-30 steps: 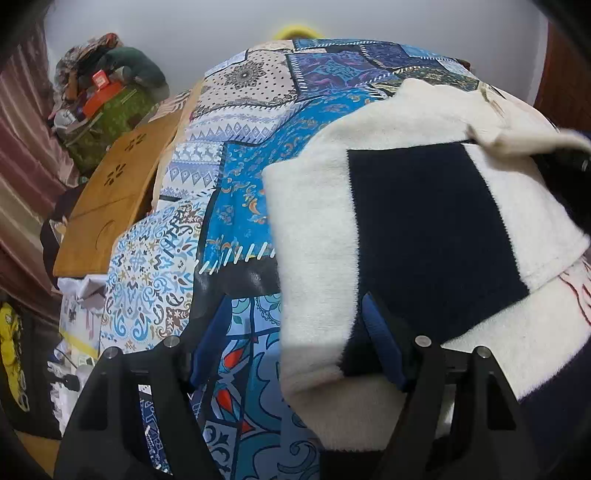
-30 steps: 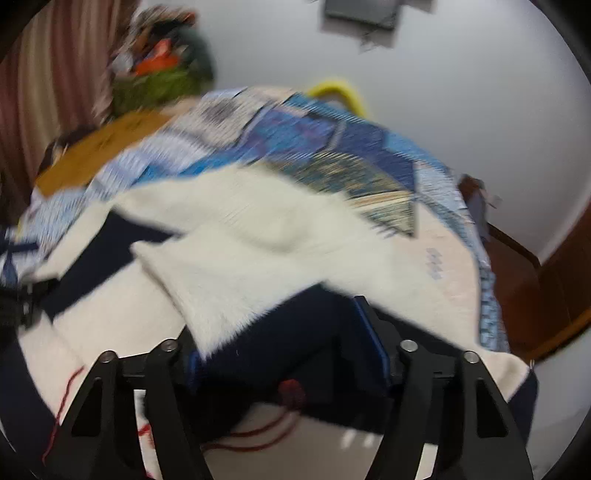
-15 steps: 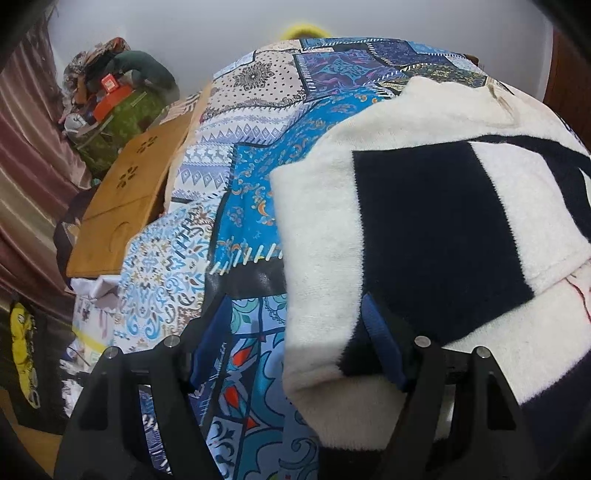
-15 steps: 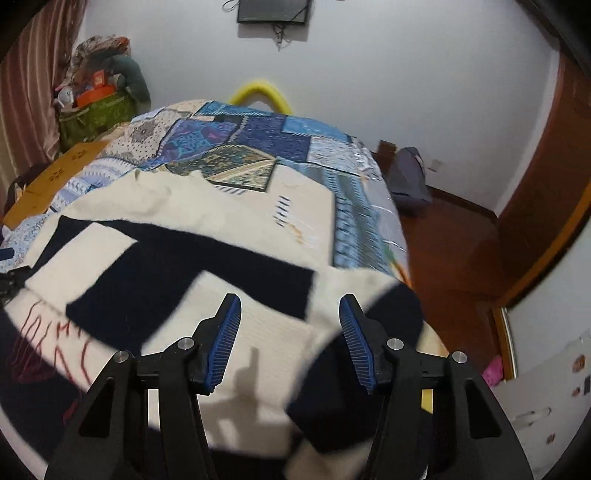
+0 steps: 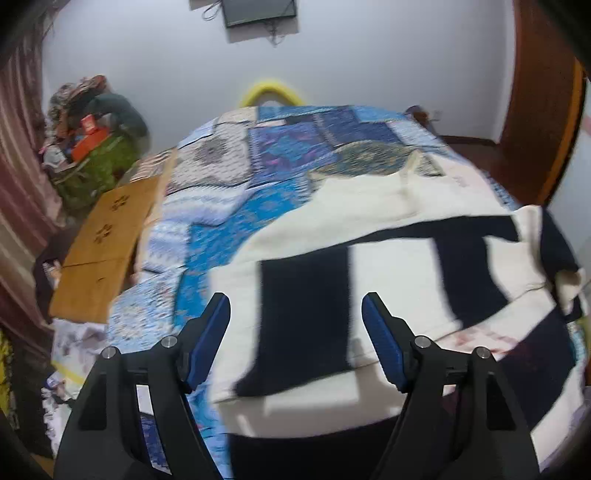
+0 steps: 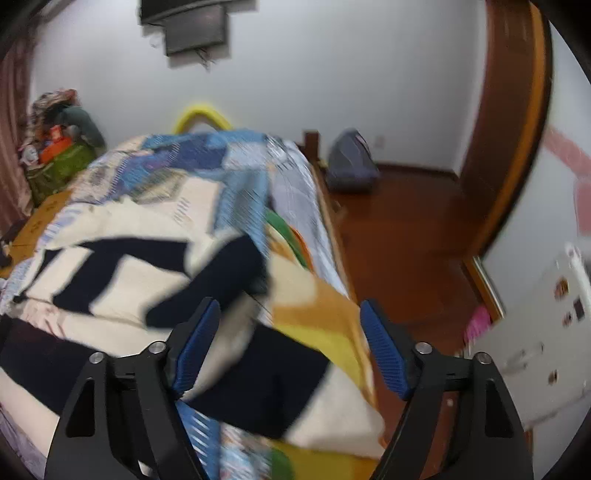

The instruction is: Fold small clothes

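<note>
A cream and navy block-patterned sweater (image 5: 388, 266) lies folded on the patchwork bedspread (image 5: 258, 162). My left gripper (image 5: 295, 332) is open and empty, raised above the sweater's near left edge. In the right wrist view the same sweater (image 6: 122, 273) lies at left, a navy sleeve end (image 6: 218, 280) near the bed's right side. My right gripper (image 6: 290, 339) is open and empty, above the sweater's right end and a yellow-orange blanket (image 6: 328, 321).
A wooden board (image 5: 103, 243) lies off the bed's left side, with a pile of bags (image 5: 88, 147) beyond. A wooden floor (image 6: 402, 240), a grey bag (image 6: 351, 162) and a door frame (image 6: 513, 129) are right of the bed. A wall screen (image 5: 258, 11) hangs above.
Both grippers let go of the sweater, opened wide and pulled back and up. The sweater now lies flat on the bed. Both views are motion-blurred.
</note>
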Motion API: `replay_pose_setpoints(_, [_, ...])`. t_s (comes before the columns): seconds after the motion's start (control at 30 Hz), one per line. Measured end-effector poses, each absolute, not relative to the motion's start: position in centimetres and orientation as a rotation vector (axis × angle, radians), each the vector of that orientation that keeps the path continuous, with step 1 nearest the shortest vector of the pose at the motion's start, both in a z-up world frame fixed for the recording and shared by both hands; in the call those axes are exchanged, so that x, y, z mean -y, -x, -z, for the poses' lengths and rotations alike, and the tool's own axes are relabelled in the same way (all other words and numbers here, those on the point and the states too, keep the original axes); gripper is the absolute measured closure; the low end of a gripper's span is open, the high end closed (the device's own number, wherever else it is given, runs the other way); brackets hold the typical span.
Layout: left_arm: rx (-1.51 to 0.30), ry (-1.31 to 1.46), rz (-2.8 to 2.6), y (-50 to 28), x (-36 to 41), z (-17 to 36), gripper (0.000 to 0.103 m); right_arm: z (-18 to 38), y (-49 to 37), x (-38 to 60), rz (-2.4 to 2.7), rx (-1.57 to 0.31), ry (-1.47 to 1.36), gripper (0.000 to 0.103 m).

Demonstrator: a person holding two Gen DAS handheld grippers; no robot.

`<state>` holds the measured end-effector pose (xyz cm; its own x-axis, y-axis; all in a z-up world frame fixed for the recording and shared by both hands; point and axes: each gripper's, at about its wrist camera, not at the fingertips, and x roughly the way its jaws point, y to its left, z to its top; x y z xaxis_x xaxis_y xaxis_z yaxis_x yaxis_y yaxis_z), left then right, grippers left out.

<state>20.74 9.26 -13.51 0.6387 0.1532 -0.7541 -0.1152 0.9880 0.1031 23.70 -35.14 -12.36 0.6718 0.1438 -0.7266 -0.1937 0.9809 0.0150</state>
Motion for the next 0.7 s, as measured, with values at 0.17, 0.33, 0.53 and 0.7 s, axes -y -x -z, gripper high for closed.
replay_pose_setpoints(0.17, [-0.887,-0.042,-0.091,-21.7,-5.7,14.4,0.027,17.2,-23.4,38.7,-0.13,-0.941,0.008,0.027])
replay_pose_setpoints(0.33, [-0.959,-0.026,-0.055,-22.5,-3.5,17.1,0.027,22.6,-23.5,40.5,-0.129,-1.082,-0.153,0.027])
replay_pose_setpoints(0.53, [-1.001,-0.043,-0.068,-22.8,-2.8,19.1,0.027,23.1,-23.4,39.1,-0.2,-1.08,-0.219,0.052])
replay_pose_setpoints(0.7, [-0.988,-0.05,-0.068,-22.7,-2.6,19.0,0.027,22.5,-23.7,37.9,-0.227,-1.051,-0.181,0.091])
